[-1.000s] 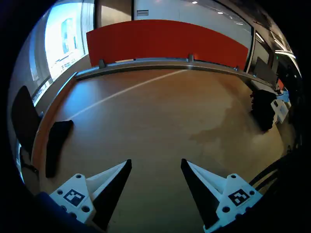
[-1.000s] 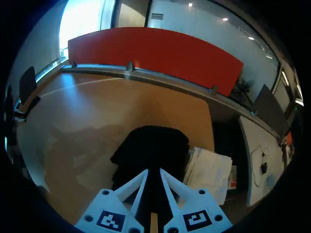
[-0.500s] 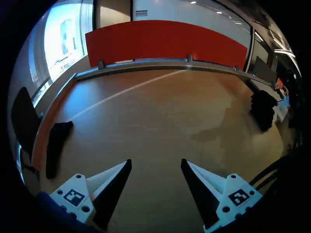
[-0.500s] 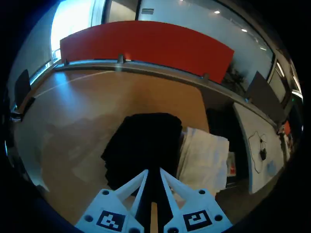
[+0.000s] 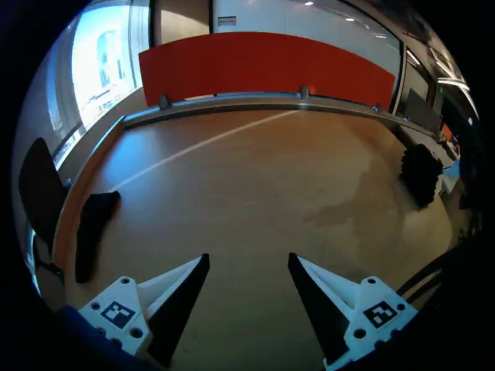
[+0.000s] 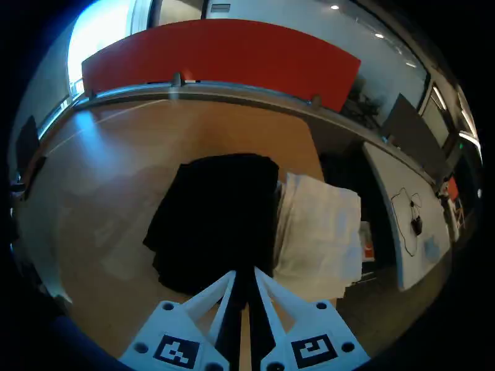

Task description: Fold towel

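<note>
Pick-up step: right gripper (image 6: 245, 275), fingers pressed together, faces black towels (image 6: 213, 229) at twelve o'clock; left gripper (image 5: 247, 256) hovers spread over the table (image 5: 260, 173). Next: open, pinch one.

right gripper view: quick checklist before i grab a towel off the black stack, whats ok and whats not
1. Black towel stack straight ahead of the right gripper: ok.
2. Right gripper open wide enough to grab: not ok, its fingers stand close together.
3. Right gripper holding nothing: cannot tell, the narrow gap between the fingers is dark.
4. White towel stack apart from the black one: not ok, it lies right beside it.
5. Left gripper open: ok.
6. Bare table ahead of the left gripper for folding: ok.
</note>
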Available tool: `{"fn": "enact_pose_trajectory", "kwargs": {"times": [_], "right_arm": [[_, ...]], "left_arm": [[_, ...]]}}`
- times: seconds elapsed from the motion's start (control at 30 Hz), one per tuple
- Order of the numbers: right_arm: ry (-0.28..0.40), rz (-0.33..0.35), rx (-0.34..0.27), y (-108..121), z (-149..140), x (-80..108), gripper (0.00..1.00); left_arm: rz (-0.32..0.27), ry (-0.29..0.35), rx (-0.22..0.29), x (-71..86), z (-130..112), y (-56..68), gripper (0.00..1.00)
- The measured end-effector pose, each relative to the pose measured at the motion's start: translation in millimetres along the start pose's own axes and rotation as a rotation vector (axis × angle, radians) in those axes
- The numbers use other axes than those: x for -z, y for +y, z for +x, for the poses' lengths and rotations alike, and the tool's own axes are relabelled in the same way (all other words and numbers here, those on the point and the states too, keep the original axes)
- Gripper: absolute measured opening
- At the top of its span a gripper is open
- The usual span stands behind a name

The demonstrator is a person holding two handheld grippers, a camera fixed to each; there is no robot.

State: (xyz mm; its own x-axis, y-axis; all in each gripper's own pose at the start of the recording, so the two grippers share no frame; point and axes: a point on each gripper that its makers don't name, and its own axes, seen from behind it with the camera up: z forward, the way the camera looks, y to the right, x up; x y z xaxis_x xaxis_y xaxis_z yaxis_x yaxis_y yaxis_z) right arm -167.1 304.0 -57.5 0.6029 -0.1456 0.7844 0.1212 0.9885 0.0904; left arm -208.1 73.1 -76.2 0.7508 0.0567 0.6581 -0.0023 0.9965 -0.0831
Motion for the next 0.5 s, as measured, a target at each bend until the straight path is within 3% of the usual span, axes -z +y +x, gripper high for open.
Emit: {"fn": "enact_pose_trajectory", "kwargs": {"times": [0.5], "right_arm": [[-0.022,-0.028,-0.017,2.7,-10.2,-7.5,0.05]], "left_arm": [[0.003,0.001,-0.002,3.3,-2.0,-0.1,0.94]]}}
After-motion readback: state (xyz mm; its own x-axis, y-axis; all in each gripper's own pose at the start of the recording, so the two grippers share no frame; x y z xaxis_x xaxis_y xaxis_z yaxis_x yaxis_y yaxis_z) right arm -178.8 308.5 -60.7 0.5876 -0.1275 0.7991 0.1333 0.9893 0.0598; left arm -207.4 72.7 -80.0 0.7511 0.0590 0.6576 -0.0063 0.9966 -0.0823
